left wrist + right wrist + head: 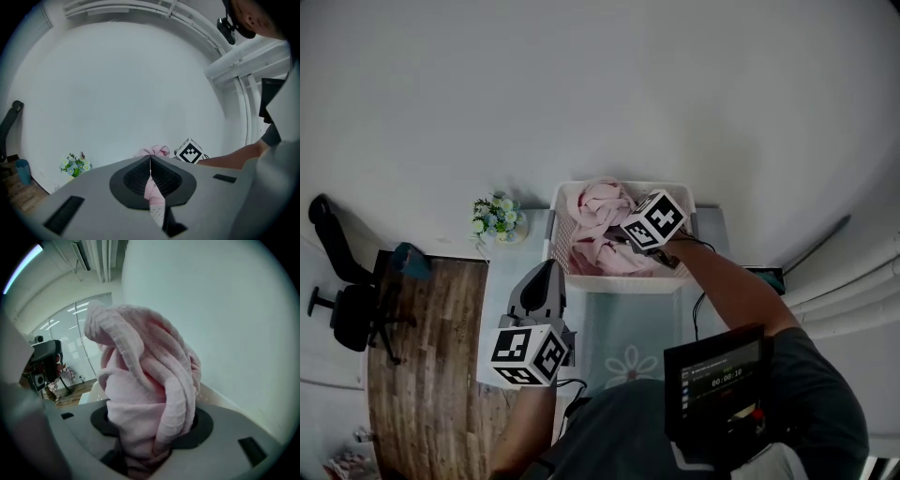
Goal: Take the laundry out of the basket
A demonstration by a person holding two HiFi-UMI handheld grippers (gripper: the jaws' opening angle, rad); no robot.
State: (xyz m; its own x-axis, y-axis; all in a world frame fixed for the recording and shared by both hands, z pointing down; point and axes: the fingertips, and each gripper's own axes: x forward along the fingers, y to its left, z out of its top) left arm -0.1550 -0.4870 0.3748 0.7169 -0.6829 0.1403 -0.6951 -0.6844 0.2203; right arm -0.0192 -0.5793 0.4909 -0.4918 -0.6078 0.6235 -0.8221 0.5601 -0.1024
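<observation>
Laundry of pink ribbed cloth (600,202) lies heaped in the white perforated plastic basket (623,284) in the head view. The basket stands on a pale glassy worktop (628,352) against the wall. The right gripper (623,239), topped by its black-and-white marker cube (654,220), reaches in over the basket's near rim and sits in the heap. The left gripper (549,272) hangs outside the basket, just off its near left corner, pointing toward it. A small pot of green and white flowers (497,217) stands left of the basket.

In the left gripper view, the left gripper (150,161) is clenched. Its tips meet in a thin line with no cloth pinched there. Pink laundry (154,151) rises beyond the tips, inside the basket.

In the right gripper view, the right gripper (150,427) is grasping a thick bunch of the pink laundry (145,376), which wells up between the jaws and folds over them. A strip of the basket's pale rim (225,400) shows behind the bunch.

Judged from this, the task is near its start. One bunch is gripped, but the cloth is inside the basket and none lies on the worktop outside it. Left to do: lift this bunch clear of the rim, set it down beside the basket, then return for whatever remains underneath.
</observation>
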